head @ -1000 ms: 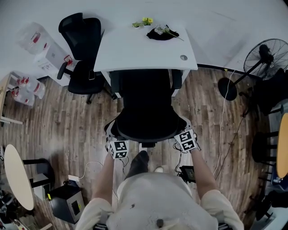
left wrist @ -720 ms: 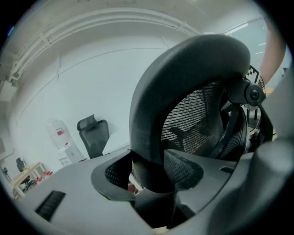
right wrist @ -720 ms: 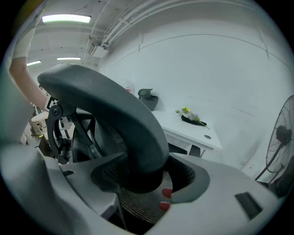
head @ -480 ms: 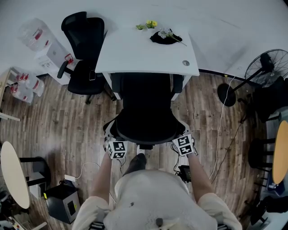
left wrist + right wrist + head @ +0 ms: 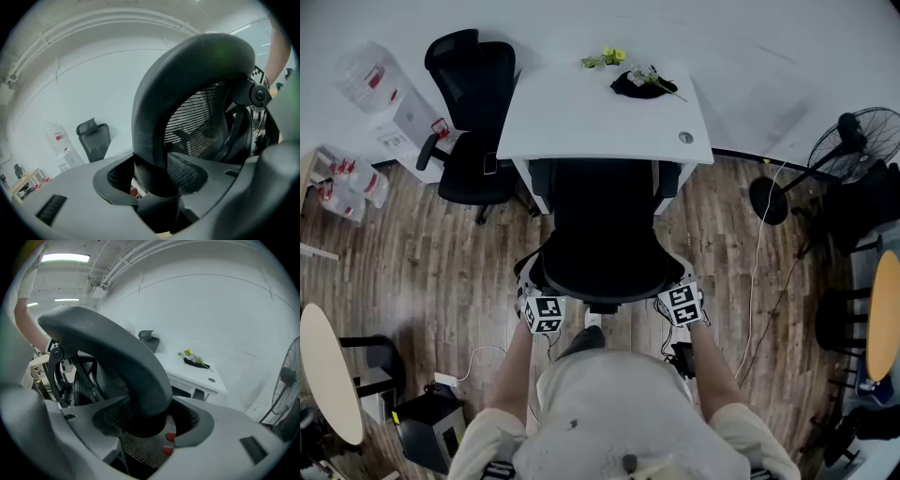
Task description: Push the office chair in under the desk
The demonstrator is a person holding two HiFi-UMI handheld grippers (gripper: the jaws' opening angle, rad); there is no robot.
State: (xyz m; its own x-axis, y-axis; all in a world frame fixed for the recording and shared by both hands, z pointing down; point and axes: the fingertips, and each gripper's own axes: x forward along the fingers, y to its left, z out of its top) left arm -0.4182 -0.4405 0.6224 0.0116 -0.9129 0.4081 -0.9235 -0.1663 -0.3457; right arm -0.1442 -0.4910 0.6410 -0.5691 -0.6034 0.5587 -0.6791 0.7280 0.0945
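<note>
The black mesh office chair point(image 5: 605, 234) stands in front of the white desk point(image 5: 572, 117), with its seat partly under the desk's front edge. My left gripper point(image 5: 536, 291) is shut on the left side of the chair's back rim point(image 5: 187, 70). The thick black rim runs between the jaws of the left gripper point(image 5: 154, 180). My right gripper point(image 5: 677, 286) is shut on the right side of the same rim point(image 5: 117, 352). In the right gripper view the right gripper point(image 5: 147, 425) holds that rim, and the desk point(image 5: 197, 373) shows beyond it.
A second black office chair point(image 5: 473, 112) stands left of the desk. A standing fan point(image 5: 853, 141) and a floor cable point(image 5: 759, 272) are on the right. Flowers point(image 5: 605, 58) and a dark dish point(image 5: 637, 84) lie on the desk. A black box point(image 5: 431, 427) and a round table point(image 5: 328, 375) are at lower left.
The chair and both grippers have edged slightly toward the desk. The person's forward foot has drawn back under the body. Both grips look the same.
</note>
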